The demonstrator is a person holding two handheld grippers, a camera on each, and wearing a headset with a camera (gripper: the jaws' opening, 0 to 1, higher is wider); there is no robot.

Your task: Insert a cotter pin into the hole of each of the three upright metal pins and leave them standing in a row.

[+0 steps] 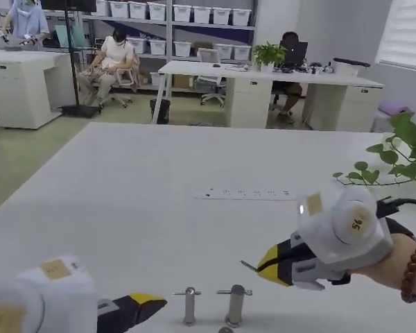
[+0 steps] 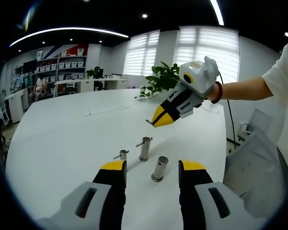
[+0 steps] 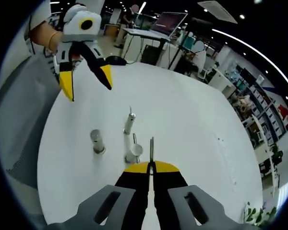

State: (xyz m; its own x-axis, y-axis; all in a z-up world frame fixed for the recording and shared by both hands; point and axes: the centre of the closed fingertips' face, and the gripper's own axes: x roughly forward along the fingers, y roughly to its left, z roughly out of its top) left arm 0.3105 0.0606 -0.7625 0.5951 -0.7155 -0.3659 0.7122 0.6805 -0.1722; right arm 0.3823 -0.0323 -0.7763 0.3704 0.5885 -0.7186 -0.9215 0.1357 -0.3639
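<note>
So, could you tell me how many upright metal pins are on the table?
3: bare pin nearest in the left gripper view, second pin just behind it, third pin further left.

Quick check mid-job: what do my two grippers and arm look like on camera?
Both the left gripper and right gripper have white housings and black jaws tipped yellow. The right one carries a 56 sticker and a black cable. A beaded bracelet and white sleeve show.
</note>
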